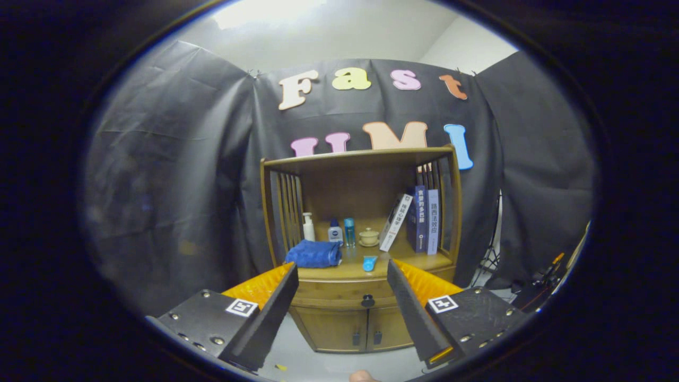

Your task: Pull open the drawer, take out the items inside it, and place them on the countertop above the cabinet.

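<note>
While we hold the gripper wide open and well back from the cabinet, its drawer sits shut at our twelve o'clock; we judge it stiff, best pulled by its small dark knob.

A wooden cabinet is standing on a pale floor, its countertop bearing a folded blue towel at the left and a small blue item lying near the front edge. Further back, a white pump bottle, two small bottles (one dark-capped, one clear blue), a lidded cup and several books are sitting, one book leaning against the upright ones.
</note>
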### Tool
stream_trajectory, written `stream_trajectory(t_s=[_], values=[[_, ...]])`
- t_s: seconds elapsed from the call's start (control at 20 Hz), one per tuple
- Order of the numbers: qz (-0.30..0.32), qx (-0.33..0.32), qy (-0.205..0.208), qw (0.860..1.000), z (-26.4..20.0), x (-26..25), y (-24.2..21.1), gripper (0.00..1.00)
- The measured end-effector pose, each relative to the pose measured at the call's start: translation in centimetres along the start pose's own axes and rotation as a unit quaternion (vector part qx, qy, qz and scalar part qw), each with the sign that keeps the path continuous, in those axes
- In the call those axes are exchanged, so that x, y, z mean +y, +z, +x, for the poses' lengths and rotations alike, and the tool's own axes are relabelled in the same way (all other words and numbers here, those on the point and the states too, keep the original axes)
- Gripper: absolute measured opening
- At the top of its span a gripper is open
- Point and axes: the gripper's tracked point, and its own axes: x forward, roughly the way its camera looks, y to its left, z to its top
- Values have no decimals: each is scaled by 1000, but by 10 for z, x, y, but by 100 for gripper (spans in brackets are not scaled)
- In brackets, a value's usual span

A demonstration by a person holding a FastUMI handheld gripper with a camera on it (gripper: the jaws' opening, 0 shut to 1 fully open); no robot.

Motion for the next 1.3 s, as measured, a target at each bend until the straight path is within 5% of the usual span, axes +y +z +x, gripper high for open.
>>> stream_trajectory(t_s=[0.45, 1.3], values=[[14, -23, -29, 999, -30, -21, 17, 100], [-20, -12, 6, 1000, -28, 9, -6, 100]])
